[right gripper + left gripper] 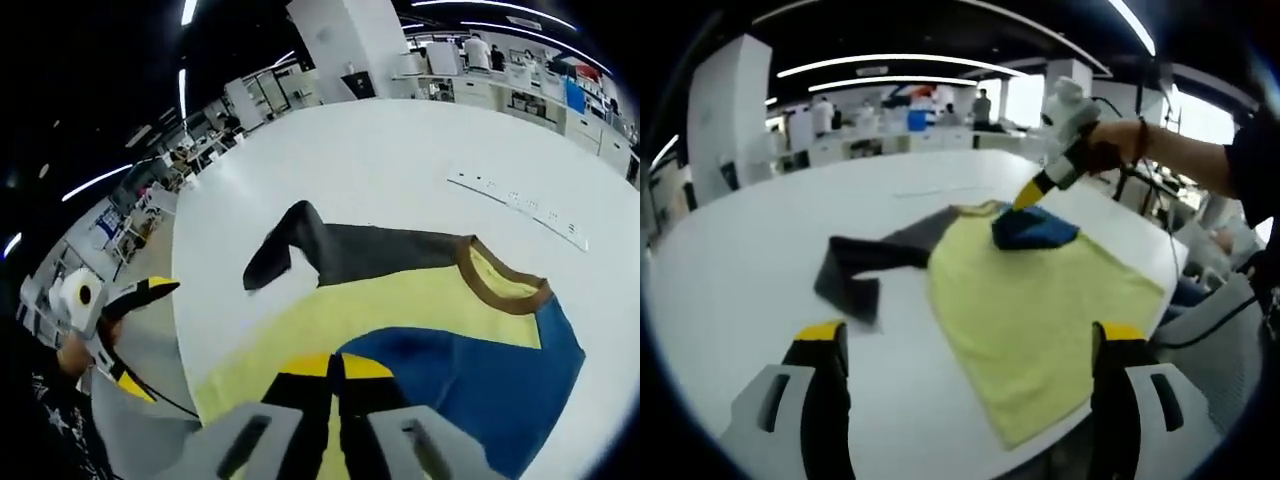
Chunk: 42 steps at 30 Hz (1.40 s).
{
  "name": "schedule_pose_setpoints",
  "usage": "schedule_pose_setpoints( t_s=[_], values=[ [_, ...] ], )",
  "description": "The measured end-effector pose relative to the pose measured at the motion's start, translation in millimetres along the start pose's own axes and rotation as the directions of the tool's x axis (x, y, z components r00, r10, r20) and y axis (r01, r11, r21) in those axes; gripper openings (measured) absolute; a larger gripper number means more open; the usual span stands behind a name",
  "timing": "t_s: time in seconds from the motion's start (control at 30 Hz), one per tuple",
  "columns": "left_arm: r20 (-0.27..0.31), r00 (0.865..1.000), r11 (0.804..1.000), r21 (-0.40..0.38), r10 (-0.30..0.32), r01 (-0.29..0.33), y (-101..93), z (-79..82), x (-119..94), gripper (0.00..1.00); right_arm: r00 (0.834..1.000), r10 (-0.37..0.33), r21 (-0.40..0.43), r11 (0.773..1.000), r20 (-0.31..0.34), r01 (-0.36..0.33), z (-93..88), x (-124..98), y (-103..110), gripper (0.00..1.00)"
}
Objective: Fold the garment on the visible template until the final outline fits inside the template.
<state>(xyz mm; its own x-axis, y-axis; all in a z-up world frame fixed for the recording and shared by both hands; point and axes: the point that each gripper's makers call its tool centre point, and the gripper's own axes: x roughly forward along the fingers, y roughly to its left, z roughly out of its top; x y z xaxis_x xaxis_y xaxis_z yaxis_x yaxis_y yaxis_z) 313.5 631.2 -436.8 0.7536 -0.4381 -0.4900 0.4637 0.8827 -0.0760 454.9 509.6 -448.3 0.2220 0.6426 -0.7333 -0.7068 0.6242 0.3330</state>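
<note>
A shirt lies flat on the white table [740,250]: yellow body [1040,300], dark grey sleeve [875,255] stretched out to the left, blue sleeve [1035,230] folded over the chest. My right gripper [1025,197], held by a hand, touches the blue sleeve's upper edge. In the right gripper view its jaws [335,368] stand together, pinching the blue sleeve [470,370] over the yellow body [300,310]. The brown collar [500,285] and grey sleeve [350,250] lie beyond. My left gripper [970,332] hovers wide open before the hem, also seen off the table's edge [135,335].
A thin marked strip [520,205] lies on the table [400,150] beyond the collar. The table's rounded edge runs close to the shirt's hem. A grey chair [1230,330] stands at the right. Desks and people fill the far background.
</note>
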Motion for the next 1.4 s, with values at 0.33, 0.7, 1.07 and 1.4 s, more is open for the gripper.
schedule_pose_setpoints(
  t_s=[0.33, 0.7, 1.07, 1.4],
  values=[
    [-0.003, 1.0, 1.0, -0.014, 0.011, -0.011, 10.4, -8.0, -1, 0.97, 0.999, -0.025, 0.09, 0.996, -0.031, 0.028, 14.4, 34, 9, 0.0],
    [-0.002, 1.0, 1.0, -0.024, 0.012, -0.012, 10.8, -8.9, -2, 0.97, 0.999, -0.004, 0.186, 0.983, -0.052, 0.014, 16.2, 62, 5, 0.0],
    [-0.006, 1.0, 0.999, -0.023, 0.024, -0.024, 15.1, -12.8, -4, 0.98, 0.998, -0.023, 0.117, 0.993, -0.056, 0.03, 9.3, 81, 3, 0.12],
    [-0.006, 0.999, 0.999, -0.002, 0.037, -0.037, 16.7, -11.9, -3, 0.99, 0.996, -0.086, -0.022, 0.996, 0.02, 0.087, 20.9, 63, -8, 0.46]
  ],
)
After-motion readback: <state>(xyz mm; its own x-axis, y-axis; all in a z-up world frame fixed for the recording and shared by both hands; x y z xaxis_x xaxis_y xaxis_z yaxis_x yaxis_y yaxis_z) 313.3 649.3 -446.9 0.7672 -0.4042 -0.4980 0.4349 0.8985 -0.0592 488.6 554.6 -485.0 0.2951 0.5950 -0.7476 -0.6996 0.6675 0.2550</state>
